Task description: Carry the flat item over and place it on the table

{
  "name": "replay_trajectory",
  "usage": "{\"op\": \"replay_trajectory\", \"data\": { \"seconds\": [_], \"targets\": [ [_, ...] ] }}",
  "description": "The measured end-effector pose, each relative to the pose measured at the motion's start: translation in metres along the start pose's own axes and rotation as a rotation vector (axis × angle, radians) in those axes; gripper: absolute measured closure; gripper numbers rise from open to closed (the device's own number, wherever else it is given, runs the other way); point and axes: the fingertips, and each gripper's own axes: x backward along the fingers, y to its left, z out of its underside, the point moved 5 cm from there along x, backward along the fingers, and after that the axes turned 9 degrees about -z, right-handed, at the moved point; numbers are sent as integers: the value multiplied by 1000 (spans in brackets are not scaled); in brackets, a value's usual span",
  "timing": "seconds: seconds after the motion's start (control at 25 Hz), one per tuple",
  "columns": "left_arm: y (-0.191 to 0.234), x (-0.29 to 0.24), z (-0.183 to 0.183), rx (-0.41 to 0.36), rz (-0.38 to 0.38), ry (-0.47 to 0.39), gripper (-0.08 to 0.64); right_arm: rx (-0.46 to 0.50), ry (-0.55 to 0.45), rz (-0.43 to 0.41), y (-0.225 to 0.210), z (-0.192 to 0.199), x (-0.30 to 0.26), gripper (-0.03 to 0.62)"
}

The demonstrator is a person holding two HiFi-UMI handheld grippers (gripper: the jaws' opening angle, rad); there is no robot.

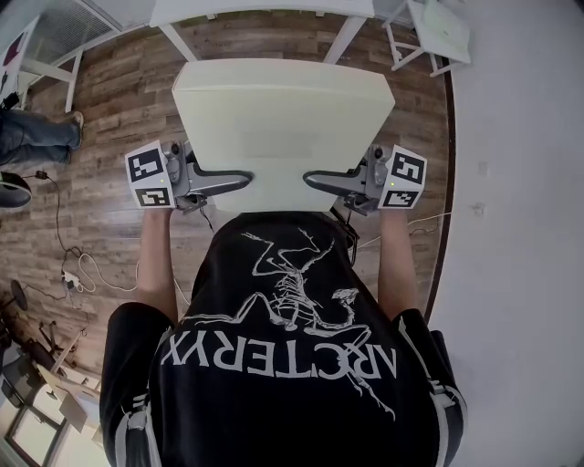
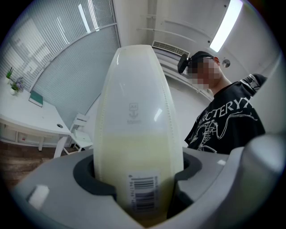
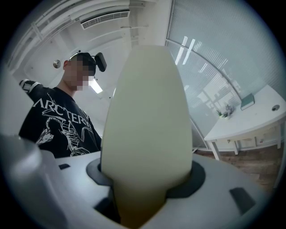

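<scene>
A person's legs (image 1: 35, 135) stand at the far left on the wood floor (image 1: 119, 87). The left gripper (image 1: 234, 181) has its jaws clamped on the left side of a cream board (image 1: 283, 119), close to a barcode sticker (image 2: 143, 193). The board hangs in mid-air, broad face up, just in front of the holder's chest. The right gripper (image 1: 319, 181) pinches the board's right side between closed jaws. A white table (image 1: 265, 11) stands beyond the board's far edge.
</scene>
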Motion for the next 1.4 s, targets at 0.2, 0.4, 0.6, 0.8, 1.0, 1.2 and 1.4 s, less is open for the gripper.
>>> {"op": "replay_trajectory", "data": {
  "seconds": [0.2, 0.4, 0.6, 0.8, 1.0, 1.2, 1.4],
  "targets": [
    [-1, -1, -3, 2, -4, 3, 207, -2, -3, -4, 1, -3, 1, 311],
    [-2, -2, -4, 9, -11, 2, 207, -8, 1, -9, 0, -5, 2, 311],
    [-3, -13, -6, 17, -20, -9, 207, -17, 11, -18, -1, -11, 13, 311],
    [-8, -22, -10, 20, -40, -30, 207, -26, 32, -38, -1, -20, 20, 311],
    [30, -54, -12, 31, -62, -33, 207, -42, 31, -58, -44, -27, 51, 311],
    [105, -52, -45, 25, -56, -39, 207, -31, 39, -55, -119, -56, 40, 311],
    [219, -31, -107, 22, -46, -33, 207, -30, 36, -45, -232, -107, 5, 311]
  ]
}}
